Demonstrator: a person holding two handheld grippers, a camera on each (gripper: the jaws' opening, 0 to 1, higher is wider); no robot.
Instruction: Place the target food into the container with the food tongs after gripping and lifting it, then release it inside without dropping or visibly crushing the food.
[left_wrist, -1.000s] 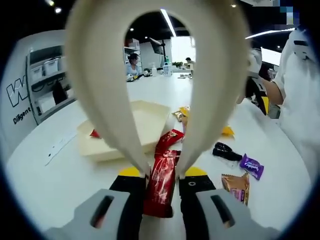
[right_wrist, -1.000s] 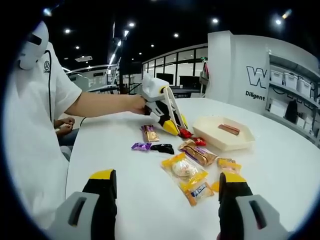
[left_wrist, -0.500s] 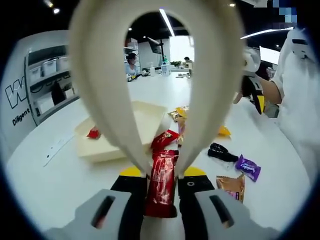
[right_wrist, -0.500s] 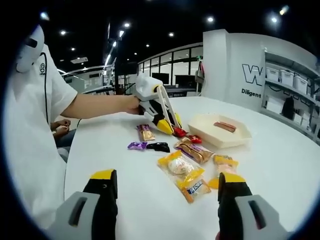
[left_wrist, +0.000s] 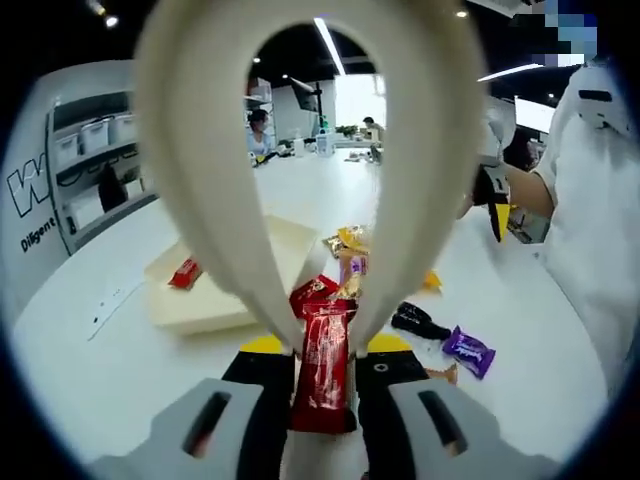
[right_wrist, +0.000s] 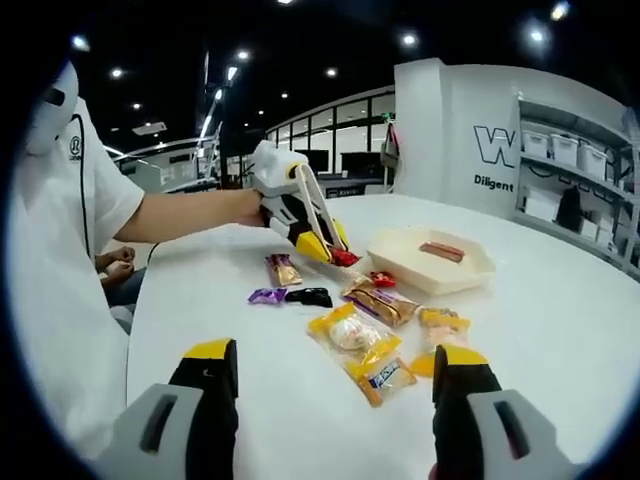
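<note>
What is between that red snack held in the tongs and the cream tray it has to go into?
Nothing visible blocks it. The red snack packet hangs in the food tongs, which the left tool holds shut, above the white table. The cream tray lies just ahead; another red wrapped snack lies on the table beside it, low enough to pass over.

On the table the tray stands at the far right in the right gripper view, with one bar lying inside it. Left of the tray the tongs hang above the table with a packet between their tips. Below them lie loose snacks — a small candy just beside the tray, a long bar in front of it, and two big bags nearest the camera.
</note>
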